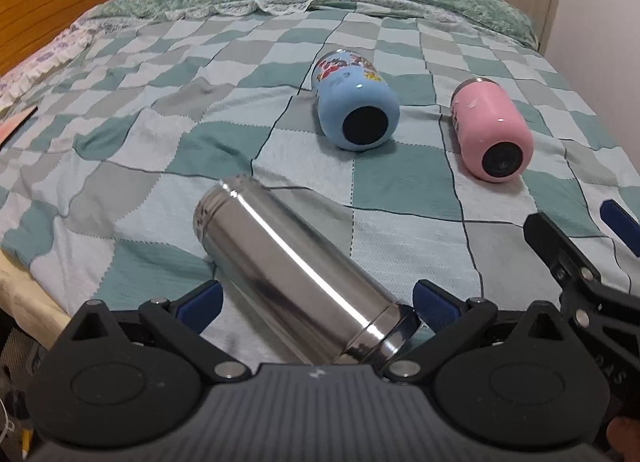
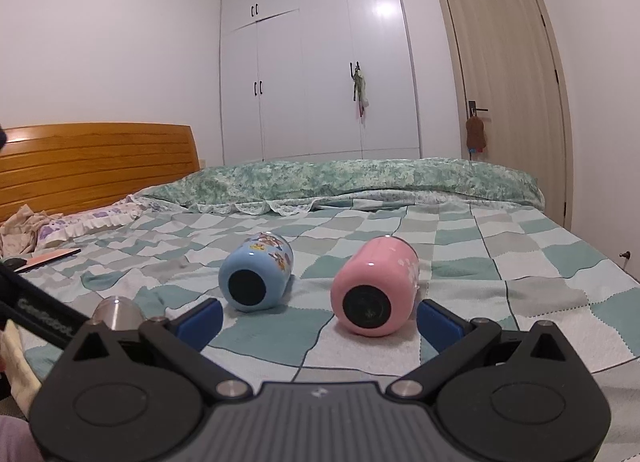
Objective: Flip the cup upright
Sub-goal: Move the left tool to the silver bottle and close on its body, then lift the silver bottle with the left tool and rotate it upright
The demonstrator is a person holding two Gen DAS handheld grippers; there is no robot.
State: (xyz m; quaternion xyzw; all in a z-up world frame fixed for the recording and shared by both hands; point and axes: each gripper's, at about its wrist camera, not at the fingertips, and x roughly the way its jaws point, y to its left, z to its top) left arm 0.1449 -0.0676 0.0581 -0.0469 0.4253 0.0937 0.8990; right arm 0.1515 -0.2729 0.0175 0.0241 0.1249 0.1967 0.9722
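Three cups lie on their sides on the checked bedspread (image 1: 400, 190). A steel flask (image 1: 292, 274) lies between the open jaws of my left gripper (image 1: 316, 302), base end near me; the blue pads do not touch it. A blue cartoon cup (image 1: 354, 106) and a pink cup (image 1: 492, 130) lie farther off, bases toward me. My right gripper (image 2: 320, 320) is open and empty; the pink cup (image 2: 374, 286) lies just ahead between its fingers, the blue cup (image 2: 256, 272) to the left. The steel flask's end (image 2: 116, 312) shows at the left.
The right gripper's fingers (image 1: 568, 250) show at the right in the left wrist view. A rolled green quilt (image 2: 360, 180) lies across the far side of the bed. A wooden headboard (image 2: 96, 162) and pillow (image 2: 88, 222) are at left. A wardrobe (image 2: 316, 74) and door (image 2: 508, 102) stand behind.
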